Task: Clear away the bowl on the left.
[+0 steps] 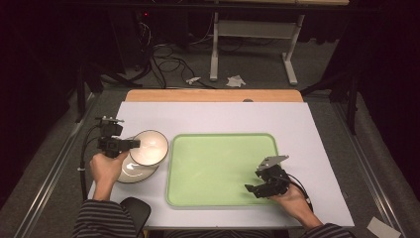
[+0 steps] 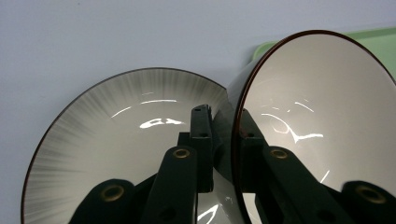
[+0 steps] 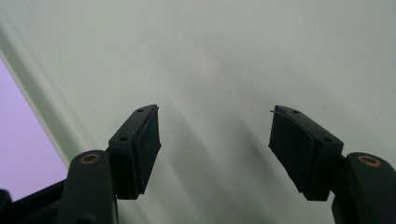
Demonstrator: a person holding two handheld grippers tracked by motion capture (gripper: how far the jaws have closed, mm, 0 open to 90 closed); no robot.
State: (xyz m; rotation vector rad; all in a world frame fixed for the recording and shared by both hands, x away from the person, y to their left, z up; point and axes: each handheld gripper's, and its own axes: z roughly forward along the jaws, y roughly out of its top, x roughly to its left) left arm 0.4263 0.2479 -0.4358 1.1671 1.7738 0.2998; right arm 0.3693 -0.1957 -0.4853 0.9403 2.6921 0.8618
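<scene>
At the near right of the bench (image 1: 317,148), the right claw (image 1: 253,189) hangs over the near right part of the green tray (image 1: 198,148), its jaws spread wide with nothing between them. At the near left, the left claw (image 1: 134,144) pinches the rim of a pale bowl (image 1: 151,147), one jaw inside and one outside, tilting it above a ribbed grey plate (image 1: 130,173) just beside the tray's left edge. Beyond the bench, cables (image 1: 168,62) lie on the floor.

Place: I'm looking into a dim lab.
Evidence: cables (image 1: 166,62) trailing over grey carpet (image 1: 257,69), desk (image 1: 297,119) sitting on metal framing.
</scene>
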